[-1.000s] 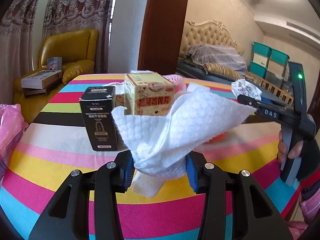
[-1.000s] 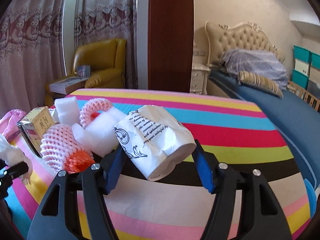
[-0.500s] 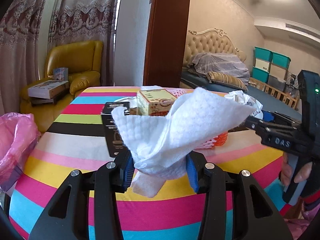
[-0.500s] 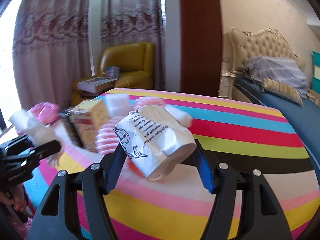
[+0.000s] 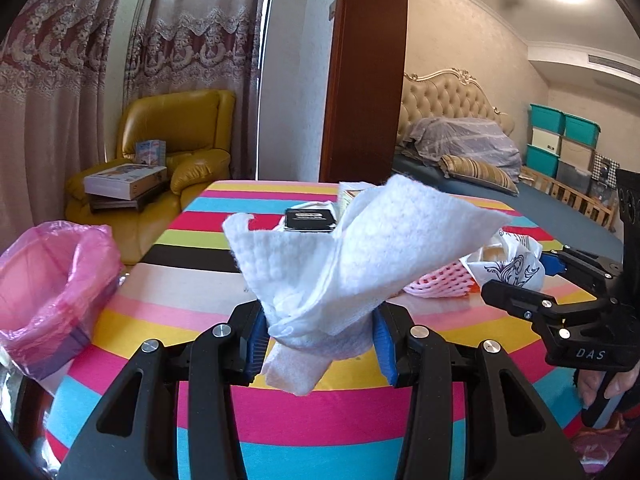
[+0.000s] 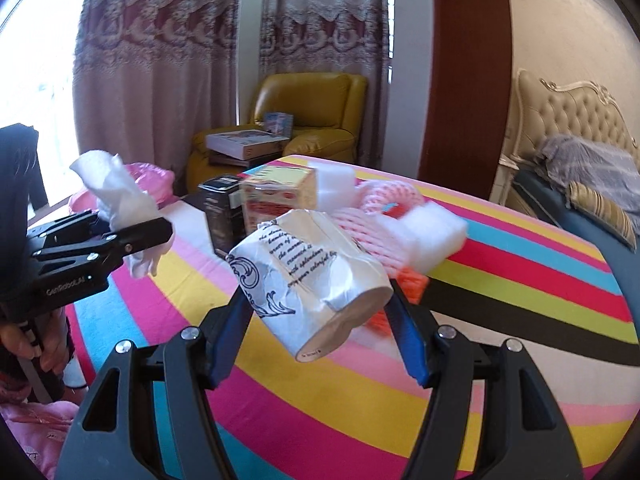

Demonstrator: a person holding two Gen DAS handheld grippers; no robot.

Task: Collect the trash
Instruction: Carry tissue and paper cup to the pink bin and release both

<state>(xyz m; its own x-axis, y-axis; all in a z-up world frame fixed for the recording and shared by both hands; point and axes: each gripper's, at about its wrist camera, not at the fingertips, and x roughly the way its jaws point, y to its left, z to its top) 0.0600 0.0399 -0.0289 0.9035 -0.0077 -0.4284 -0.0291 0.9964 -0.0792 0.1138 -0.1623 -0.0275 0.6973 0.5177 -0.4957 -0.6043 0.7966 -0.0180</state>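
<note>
My left tongs (image 5: 318,340) are clamped on a crumpled white tissue (image 5: 360,256), held above the desk (image 5: 320,412). My right tongs (image 6: 316,316) grip a squashed printed paper cup (image 6: 308,280). Neither piece is yet in the pink-lined bin (image 5: 48,288) beside the desk's left edge. Still on the desk: black box (image 6: 220,212), yellow carton (image 6: 280,196), foam netting (image 6: 376,212), foam blocks (image 6: 434,232). Judgement: early stage.

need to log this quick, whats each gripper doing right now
Left gripper: closed on the white paper towel, lifted over the striped table.
Right gripper: closed on the crumpled paper cup, held above the table.
</note>
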